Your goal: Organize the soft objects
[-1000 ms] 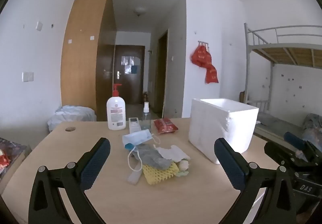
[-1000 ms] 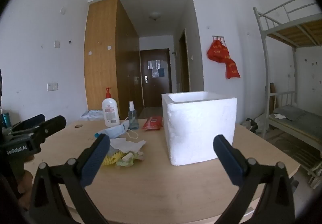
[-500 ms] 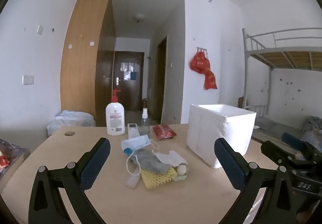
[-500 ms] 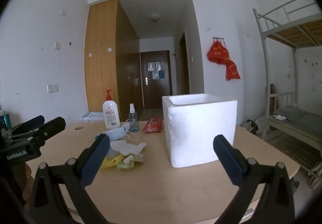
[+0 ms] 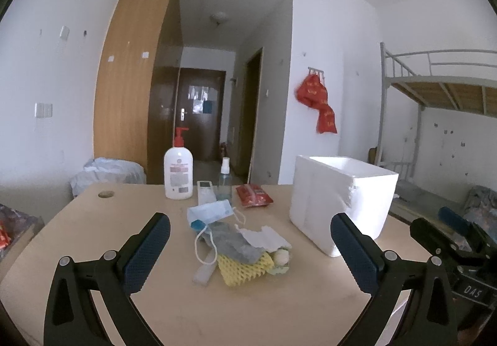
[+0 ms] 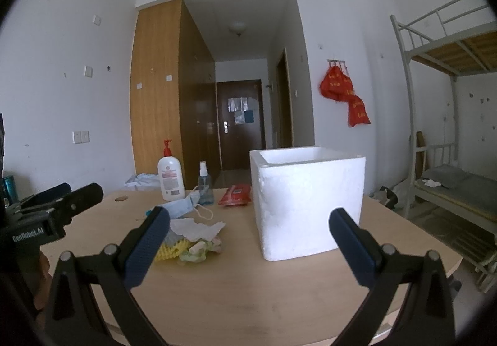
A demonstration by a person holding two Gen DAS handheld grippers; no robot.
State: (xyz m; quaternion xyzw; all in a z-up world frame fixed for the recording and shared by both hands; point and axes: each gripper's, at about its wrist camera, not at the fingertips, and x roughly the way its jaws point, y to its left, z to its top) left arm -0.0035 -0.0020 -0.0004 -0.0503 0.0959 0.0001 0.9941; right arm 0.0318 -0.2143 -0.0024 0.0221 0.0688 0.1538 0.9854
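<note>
Both the left gripper (image 5: 250,248) and right gripper (image 6: 248,242) hang released, holding nothing. The soft pile (image 5: 240,245), at frame centre beside the foam box (image 5: 341,200), looks light and limp; pinching the grey sock (image 5: 233,242) mid-fold seems best.

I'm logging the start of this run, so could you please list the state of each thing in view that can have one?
Left claw: open, holding nothing.
Right claw: open, holding nothing.
Foam box: upright, lid off; inside hidden.
Face mask: lying on the pile's far end.
Grey cloth: crumpled, in the pile.
Yellow foam net: in the pile, nearest.
Pump bottle: upright.
Spray bottle: upright.
</note>
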